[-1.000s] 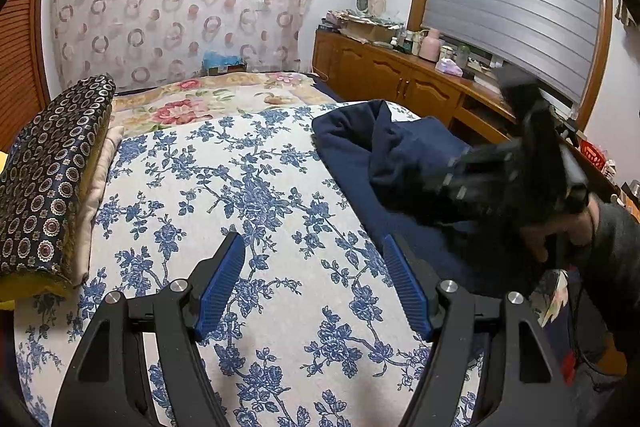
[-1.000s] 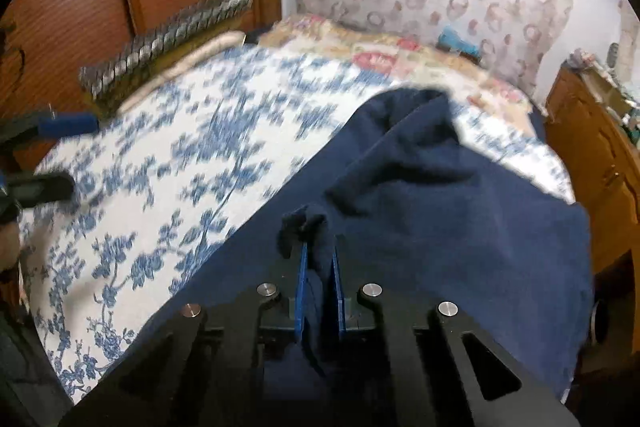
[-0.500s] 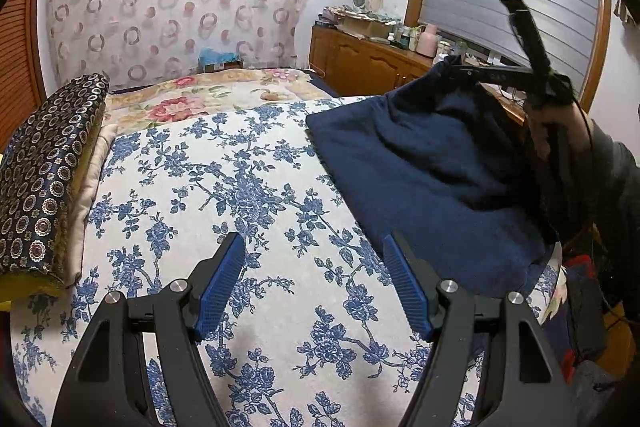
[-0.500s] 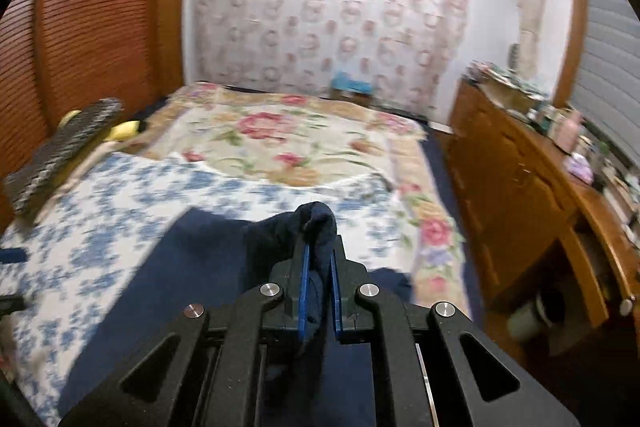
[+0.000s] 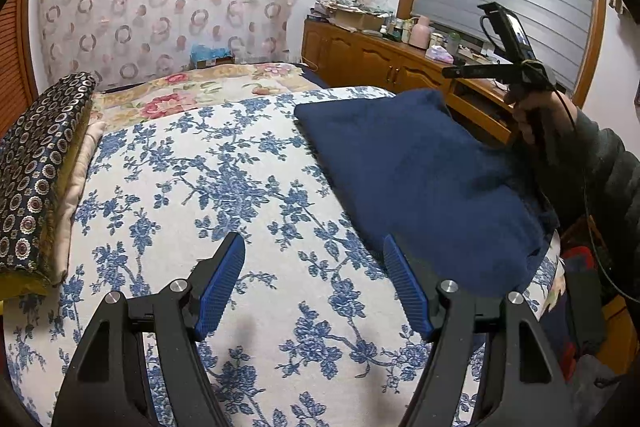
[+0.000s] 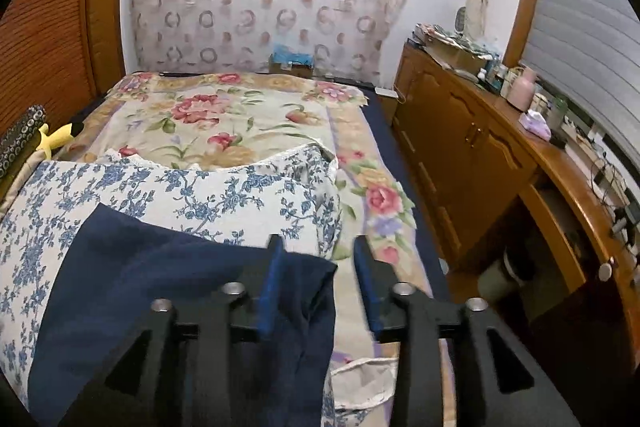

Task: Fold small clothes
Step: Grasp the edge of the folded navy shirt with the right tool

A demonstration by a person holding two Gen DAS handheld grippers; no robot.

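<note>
A dark navy garment [image 5: 416, 179] lies spread on the right side of the blue-flowered bedspread [image 5: 192, 187]. My left gripper [image 5: 314, 283] is open and empty, hovering over the bedspread just left of the garment's near edge. My right gripper [image 6: 316, 275] is open above the garment's far right corner [image 6: 304, 279]; the cloth lies under and between its fingers, released. In the left wrist view the right gripper [image 5: 456, 71] is held up in a hand above the garment's right side.
A patterned dark cushion [image 5: 36, 163] lies along the bed's left edge. A rose-patterned quilt [image 6: 224, 119] covers the far bed. A wooden sideboard [image 6: 480, 155] with clutter runs along the right, beside the bed's edge.
My right gripper carried the garment's corner up and over to the right, then opened and let it go. The garment now lies flatter. My left gripper stayed put.
</note>
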